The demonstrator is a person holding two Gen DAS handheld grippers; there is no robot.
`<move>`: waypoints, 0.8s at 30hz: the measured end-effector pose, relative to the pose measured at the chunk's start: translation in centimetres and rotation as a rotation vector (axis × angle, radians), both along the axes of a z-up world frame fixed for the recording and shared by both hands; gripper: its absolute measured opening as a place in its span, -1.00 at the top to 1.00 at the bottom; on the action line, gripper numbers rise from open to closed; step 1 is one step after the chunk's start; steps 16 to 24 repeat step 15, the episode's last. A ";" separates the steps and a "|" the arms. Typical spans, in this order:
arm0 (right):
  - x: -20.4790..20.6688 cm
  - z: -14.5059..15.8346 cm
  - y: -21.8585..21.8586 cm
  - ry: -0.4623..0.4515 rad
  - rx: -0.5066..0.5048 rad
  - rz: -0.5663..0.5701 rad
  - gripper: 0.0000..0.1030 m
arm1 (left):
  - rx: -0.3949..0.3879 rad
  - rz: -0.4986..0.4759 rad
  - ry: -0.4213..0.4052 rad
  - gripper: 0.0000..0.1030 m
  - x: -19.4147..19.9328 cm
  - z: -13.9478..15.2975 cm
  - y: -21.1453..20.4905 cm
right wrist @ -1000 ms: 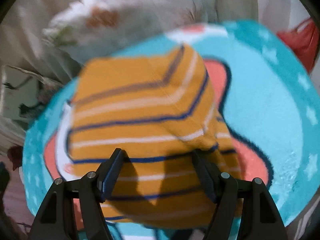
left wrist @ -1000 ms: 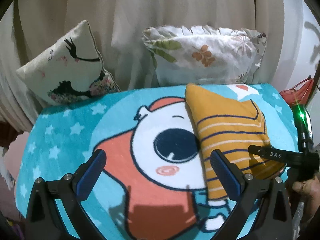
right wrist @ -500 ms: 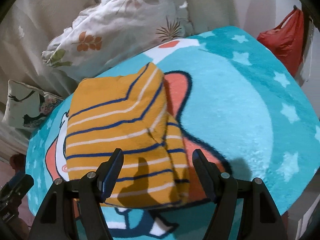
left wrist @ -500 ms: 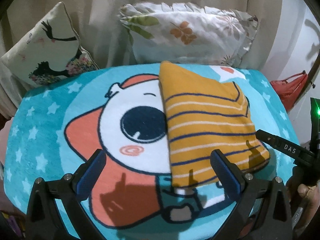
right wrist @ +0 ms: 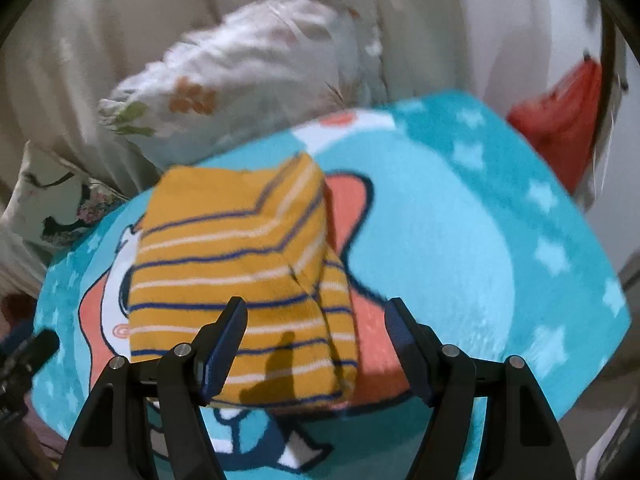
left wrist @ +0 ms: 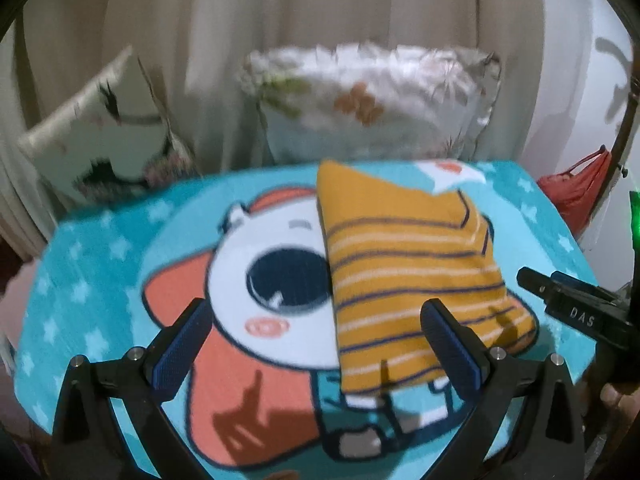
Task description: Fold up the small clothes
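Observation:
An orange top with navy and white stripes lies folded in a compact rectangle on a teal cartoon blanket. My left gripper hovers open above the blanket's near part, nothing between its blue pads; the garment's near left corner lies below its right finger. In the right wrist view the same garment sits ahead and slightly left. My right gripper is open above its near right corner, not touching. The right gripper's black finger shows just right of the garment.
A floral pillow and a bird-print pillow lean against a beige curtain behind the blanket. A red bag hangs at the right, past the blanket's edge. Bare teal blanket stretches right of the garment.
The right gripper has lifted and drawn back from the garment, which now looks smaller and farther. Its finger has moved off the garment's right edge. The folded garment has not moved.

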State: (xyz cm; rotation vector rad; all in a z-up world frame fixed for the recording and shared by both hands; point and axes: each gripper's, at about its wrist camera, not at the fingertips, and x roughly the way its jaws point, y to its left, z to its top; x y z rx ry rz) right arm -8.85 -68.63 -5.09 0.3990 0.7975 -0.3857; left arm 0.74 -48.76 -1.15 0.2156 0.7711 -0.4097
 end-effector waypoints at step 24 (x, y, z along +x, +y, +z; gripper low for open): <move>2.6 -1.5 3.1 0.115 -0.067 0.122 -0.50 | 0.054 -0.018 0.162 -1.00 0.9 -3.0 -1.6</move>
